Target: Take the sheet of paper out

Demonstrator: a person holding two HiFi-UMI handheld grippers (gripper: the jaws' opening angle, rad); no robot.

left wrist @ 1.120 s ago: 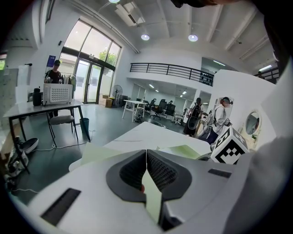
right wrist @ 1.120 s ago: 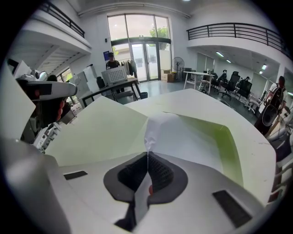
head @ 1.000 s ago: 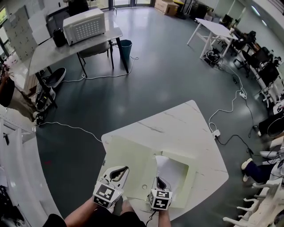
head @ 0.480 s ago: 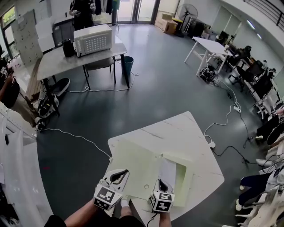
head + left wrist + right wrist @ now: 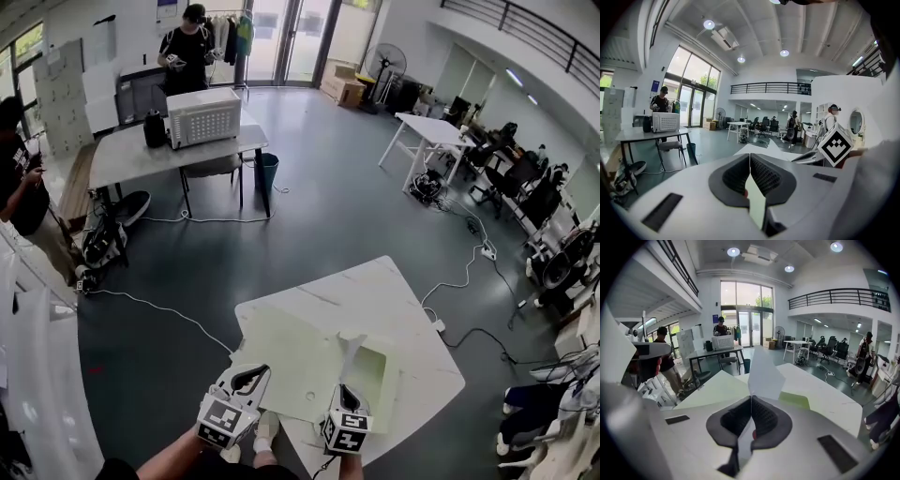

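A pale green folder lies open on the white marble table. My left gripper is at the folder's near left edge, shut on a pale green strip of its cover. My right gripper is shut on the white sheet of paper, which stands up narrow over the folder's green pocket. In the right gripper view the sheet rises from the closed jaws, with the folder flat beyond. The left gripper view shows its jaws pressed together.
The table's far corner and right edge drop to a dark floor with a white cable. A grey table with a white appliance stands at the back left. People stand by it and at the left.
Both grippers have risen. The sheet, earlier lying broad in the folder's pocket, now stands lifted and narrow above it. The head view has tilted up toward the room.
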